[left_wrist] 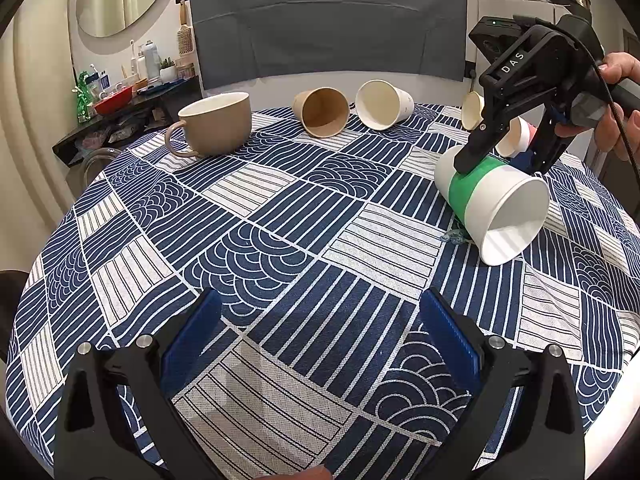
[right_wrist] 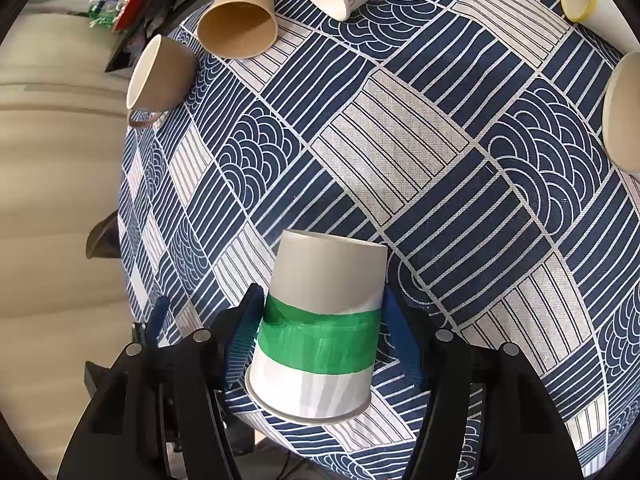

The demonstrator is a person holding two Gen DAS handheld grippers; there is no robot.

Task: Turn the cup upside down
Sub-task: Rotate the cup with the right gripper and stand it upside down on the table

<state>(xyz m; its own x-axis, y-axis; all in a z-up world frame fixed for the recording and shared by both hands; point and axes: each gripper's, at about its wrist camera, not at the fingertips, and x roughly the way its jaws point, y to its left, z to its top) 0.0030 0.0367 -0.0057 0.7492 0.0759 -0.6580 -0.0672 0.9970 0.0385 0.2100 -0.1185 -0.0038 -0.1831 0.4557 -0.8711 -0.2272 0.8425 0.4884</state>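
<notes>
A white paper cup with a green band (left_wrist: 490,204) (right_wrist: 320,328) is held tilted over the right side of the table, its open mouth pointing toward the left wrist camera and downward. My right gripper (left_wrist: 500,166) (right_wrist: 320,332) is shut on the cup across its green band, blue pads on both sides. In the right wrist view the cup's closed base points away and its rim is nearest the camera. My left gripper (left_wrist: 320,344) is open and empty, low over the near part of the blue and white patterned tablecloth (left_wrist: 280,240).
A beige mug (left_wrist: 216,124) stands upright at the back left. A brown paper cup (left_wrist: 322,112) and a white paper cup (left_wrist: 384,106) lie on their sides at the back. More paper cups (left_wrist: 472,110) lie behind the right gripper. A grey chair back (left_wrist: 328,20) stands beyond the table.
</notes>
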